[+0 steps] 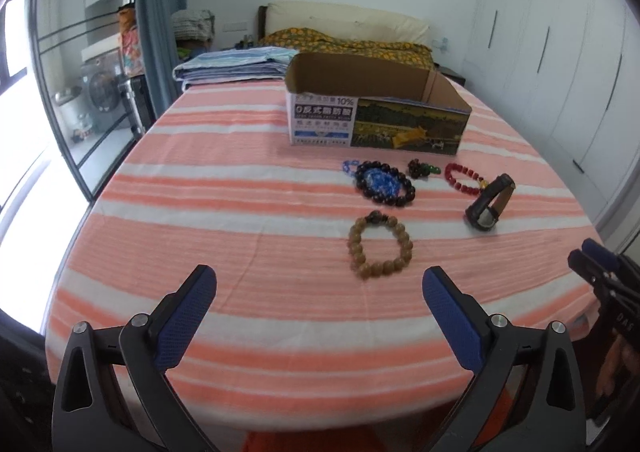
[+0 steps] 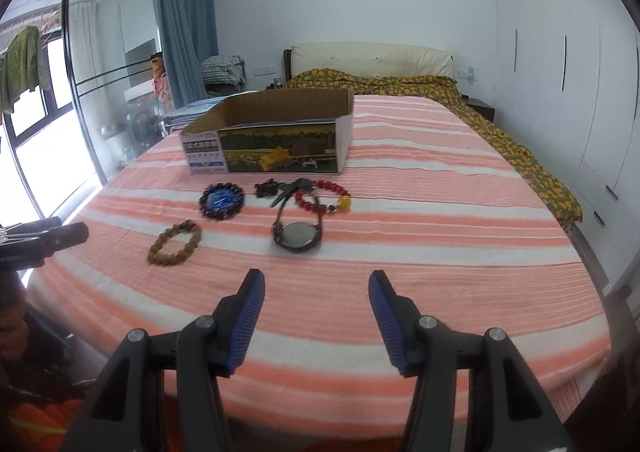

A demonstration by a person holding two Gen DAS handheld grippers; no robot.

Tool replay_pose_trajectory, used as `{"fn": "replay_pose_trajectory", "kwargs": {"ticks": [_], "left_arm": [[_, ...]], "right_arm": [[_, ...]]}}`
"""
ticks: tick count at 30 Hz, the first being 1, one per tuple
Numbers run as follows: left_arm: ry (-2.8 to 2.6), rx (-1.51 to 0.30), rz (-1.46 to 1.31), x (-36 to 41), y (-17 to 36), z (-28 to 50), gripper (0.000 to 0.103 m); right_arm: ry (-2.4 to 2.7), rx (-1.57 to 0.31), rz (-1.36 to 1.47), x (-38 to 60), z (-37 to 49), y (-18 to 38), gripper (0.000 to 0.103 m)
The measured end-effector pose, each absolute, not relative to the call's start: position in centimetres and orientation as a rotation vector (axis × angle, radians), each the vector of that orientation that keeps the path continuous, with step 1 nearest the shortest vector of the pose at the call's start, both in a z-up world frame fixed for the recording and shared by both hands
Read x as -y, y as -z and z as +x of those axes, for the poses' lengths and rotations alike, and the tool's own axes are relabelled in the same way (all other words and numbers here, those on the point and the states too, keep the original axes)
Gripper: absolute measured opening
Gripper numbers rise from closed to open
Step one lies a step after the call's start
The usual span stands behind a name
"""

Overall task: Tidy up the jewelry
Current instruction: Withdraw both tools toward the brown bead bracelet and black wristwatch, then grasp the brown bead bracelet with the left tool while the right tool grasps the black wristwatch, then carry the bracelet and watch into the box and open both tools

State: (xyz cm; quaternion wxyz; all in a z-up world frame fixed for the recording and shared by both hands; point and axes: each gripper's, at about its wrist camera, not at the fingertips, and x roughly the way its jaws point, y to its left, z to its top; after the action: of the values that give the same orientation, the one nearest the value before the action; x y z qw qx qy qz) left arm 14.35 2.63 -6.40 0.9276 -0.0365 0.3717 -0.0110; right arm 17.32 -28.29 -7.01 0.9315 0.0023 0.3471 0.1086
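Observation:
Jewelry lies on a striped bed in front of an open cardboard box (image 1: 376,120) (image 2: 272,144). Nearest is a tan bead bracelet (image 1: 379,245) (image 2: 174,242). Behind it lie a black-and-blue bead bracelet (image 1: 384,183) (image 2: 221,201), a small dark cluster with green beads (image 1: 422,168) (image 2: 269,187), a red bead bracelet (image 1: 464,178) (image 2: 324,196) and a black wristwatch (image 1: 489,202) (image 2: 297,230). My left gripper (image 1: 319,284) is open and empty, short of the tan bracelet. My right gripper (image 2: 316,288) is open and empty, short of the watch.
The pink-and-white striped cover (image 1: 248,236) (image 2: 440,236) spans the bed. Folded blue bedding (image 1: 236,66) lies at the far left, a yellow-patterned quilt (image 2: 500,132) along the far right. A glass sliding door (image 1: 72,92) is left, white wardrobes (image 2: 560,92) right.

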Motion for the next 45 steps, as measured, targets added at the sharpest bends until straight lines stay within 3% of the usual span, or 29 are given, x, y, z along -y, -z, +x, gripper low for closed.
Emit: {"fn": "replay_pose_trajectory", "kwargs": {"ticks": [7, 22, 25, 27, 32, 34, 36, 37, 39, 40, 41, 45], "left_arm": [[0.082, -0.827, -0.094, -1.7, 8.3, 20.2, 0.102], [0.025, -0.999, -0.021, -1.9, 12.3, 23.6, 0.101], [0.011, -1.025, 0.011, -1.4, 13.6, 24.0, 0.093], [0.005, -1.030, 0.000, -1.4, 14.0, 24.2, 0.092], [0.007, -1.016, -0.005, -1.1, 13.9, 24.3, 0.087], [0.012, -1.007, -0.004, -0.9, 13.9, 24.1, 0.084], [0.025, -0.994, 0.002, -0.6, 13.8, 23.7, 0.073], [0.037, -0.988, 0.008, -0.4, 13.7, 23.6, 0.068], [0.090, -0.973, 0.038, 0.5, 13.4, 23.0, 0.038], [0.107, -0.970, 0.049, 0.8, 13.4, 22.8, 0.029], [0.129, -0.968, 0.065, 1.3, 13.3, 22.7, 0.010], [0.145, -0.963, 0.069, 2.0, 12.9, 22.3, 0.009]], "right_arm": [[-0.262, -0.756, -0.062, 29.8, 22.9, 7.7, 0.055], [-0.419, -0.917, -0.086, 27.7, 26.9, 9.9, 0.055], [-0.444, -0.931, -0.117, 26.7, 27.7, 10.7, 0.055], [-0.463, -0.941, -0.135, 25.8, 28.3, 11.3, 0.046], [-0.486, -0.927, -0.180, 24.3, 29.2, 12.3, 0.043], [-0.473, -0.923, -0.178, 24.2, 29.5, 12.0, 0.026], [-0.465, -0.932, -0.164, 24.4, 29.8, 11.6, 0.006], [-0.462, -0.944, -0.148, 24.5, 29.8, 11.6, 0.005], [-0.452, -0.947, -0.141, 24.7, 29.8, 11.4, 0.005], [-0.449, -0.948, -0.130, 24.9, 29.6, 11.3, 0.005], [-0.449, -0.950, -0.106, 25.2, 29.4, 11.0, 0.005], [-0.449, -0.947, -0.064, 25.8, 28.7, 9.5, 0.005]]}}
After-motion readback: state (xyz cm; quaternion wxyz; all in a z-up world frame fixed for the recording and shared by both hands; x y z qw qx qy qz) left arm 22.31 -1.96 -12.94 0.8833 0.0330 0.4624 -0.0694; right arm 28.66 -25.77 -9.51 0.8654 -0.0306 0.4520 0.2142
